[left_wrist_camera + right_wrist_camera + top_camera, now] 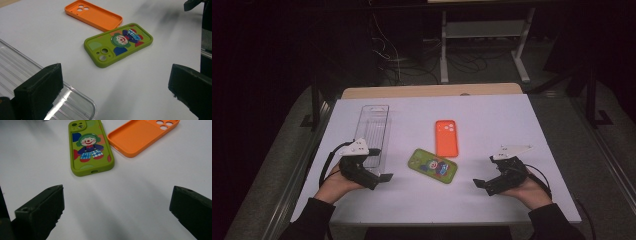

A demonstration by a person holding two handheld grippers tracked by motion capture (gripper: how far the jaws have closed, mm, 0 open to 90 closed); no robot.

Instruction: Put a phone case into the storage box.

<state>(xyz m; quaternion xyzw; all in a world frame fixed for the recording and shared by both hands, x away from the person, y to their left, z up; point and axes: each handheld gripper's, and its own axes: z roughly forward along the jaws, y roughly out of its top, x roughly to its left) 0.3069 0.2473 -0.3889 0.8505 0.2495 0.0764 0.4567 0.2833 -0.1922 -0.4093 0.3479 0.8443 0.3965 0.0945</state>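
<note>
a clear plastic tray (374, 131) lies on the white table (492, 112), left of centre

There are two phone cases on the white table (492, 200). One is the green case (432, 166) in the middle of the high view, and one is the orange case (446, 137) just above it. There is one clear tray (373, 131) at the left.

Lab/test room: white table (492, 200), cables (412, 60) on floor, metal frames.
</note>
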